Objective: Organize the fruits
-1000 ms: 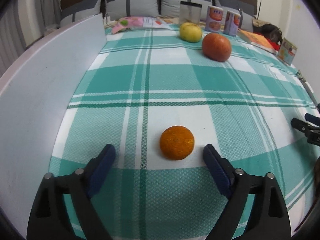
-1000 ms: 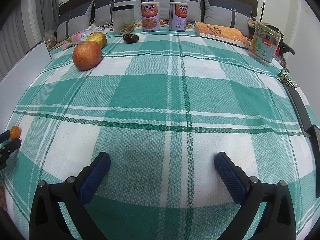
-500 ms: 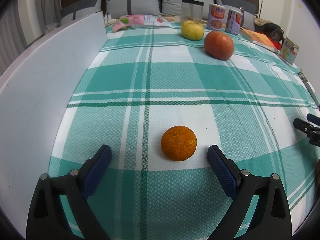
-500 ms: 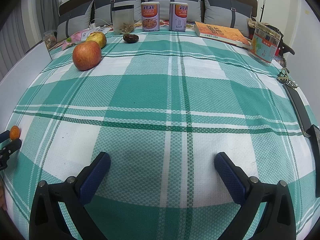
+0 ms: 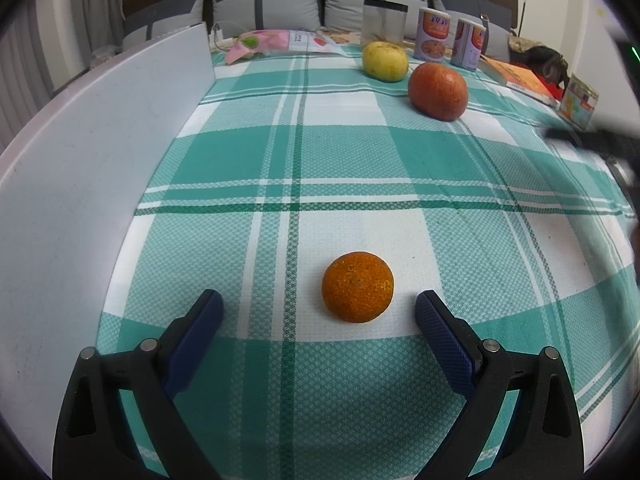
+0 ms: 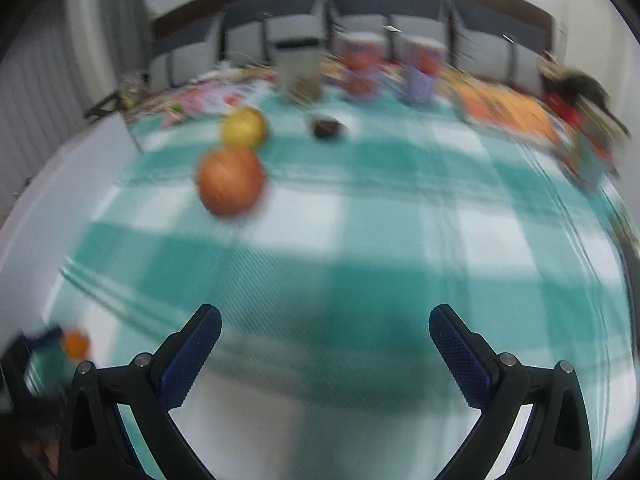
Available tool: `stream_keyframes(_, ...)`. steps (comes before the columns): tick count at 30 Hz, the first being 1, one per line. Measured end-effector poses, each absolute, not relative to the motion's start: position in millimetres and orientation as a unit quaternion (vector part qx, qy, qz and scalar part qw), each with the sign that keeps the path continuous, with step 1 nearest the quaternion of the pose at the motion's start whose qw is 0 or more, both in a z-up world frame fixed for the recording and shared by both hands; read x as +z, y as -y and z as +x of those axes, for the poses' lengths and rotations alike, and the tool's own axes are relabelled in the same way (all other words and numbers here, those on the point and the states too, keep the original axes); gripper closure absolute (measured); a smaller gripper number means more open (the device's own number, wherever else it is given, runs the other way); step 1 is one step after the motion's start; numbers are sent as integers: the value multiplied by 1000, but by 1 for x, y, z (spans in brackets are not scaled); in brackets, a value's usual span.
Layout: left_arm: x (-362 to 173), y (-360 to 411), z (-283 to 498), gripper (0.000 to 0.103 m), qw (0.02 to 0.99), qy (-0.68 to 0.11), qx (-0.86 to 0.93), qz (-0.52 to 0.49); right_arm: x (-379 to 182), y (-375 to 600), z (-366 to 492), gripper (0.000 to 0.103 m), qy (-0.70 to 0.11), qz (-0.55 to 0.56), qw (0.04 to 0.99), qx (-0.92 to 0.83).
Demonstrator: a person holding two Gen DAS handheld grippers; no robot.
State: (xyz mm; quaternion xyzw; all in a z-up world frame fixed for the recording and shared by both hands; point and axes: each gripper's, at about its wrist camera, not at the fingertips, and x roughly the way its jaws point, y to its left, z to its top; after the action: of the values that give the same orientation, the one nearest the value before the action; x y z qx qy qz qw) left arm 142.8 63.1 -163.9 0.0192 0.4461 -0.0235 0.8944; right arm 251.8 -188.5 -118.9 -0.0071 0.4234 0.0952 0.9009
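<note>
- Our left claw (image 5: 319, 309) tilts down over the checked bed cover (image 5: 360, 160), its jaws spread wide after opening further, untouching the orange (image 5: 357, 287) between them.
- Our right claw (image 6: 325, 322) gapes empty; its view is blurred.
- The rough-skinned orange sits on the cover.

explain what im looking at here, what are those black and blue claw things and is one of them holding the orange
Those are hand-held tongs, one in each of a person's hands, each with a camera looking out along its two fingers. One picture is from the left tongs, the other from the right tongs; that one is blurred.

On the green checked cloth lie an orange, a red apple and a yellow apple. At the back stand two cans and a clear container, with a book to the right.

Nothing is held. The left tongs have just been opening; the orange sits on the cloth between the blue pads, untouched. The right tongs are open and empty.
</note>
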Motion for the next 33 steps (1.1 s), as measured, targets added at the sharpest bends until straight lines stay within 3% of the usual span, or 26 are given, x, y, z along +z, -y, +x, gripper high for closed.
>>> stream_keyframes(10, -164, -63, 143, 5, 894, -446, -23, 19, -135, 88, 356, 1, -472, -73, 870, 123)
stream_keyframes(12, -164, -63, 143, 5, 894, -446, -23, 19, -138, 88, 362, 18, -484, -70, 864, 118)
stream_keyframes(13, -164, -63, 143, 5, 894, -446, -23, 19, -139, 89, 366, 36, -488, -67, 862, 117)
stream_keyframes(20, -164, -63, 143, 5, 895, -446, -23, 19, -133, 113, 341, 36, -510, -20, 848, 144)
stream_keyframes(33, -164, -63, 143, 5, 894, -446, -23, 19, -137, 168, 169, 35, -528, -27, 838, 135)
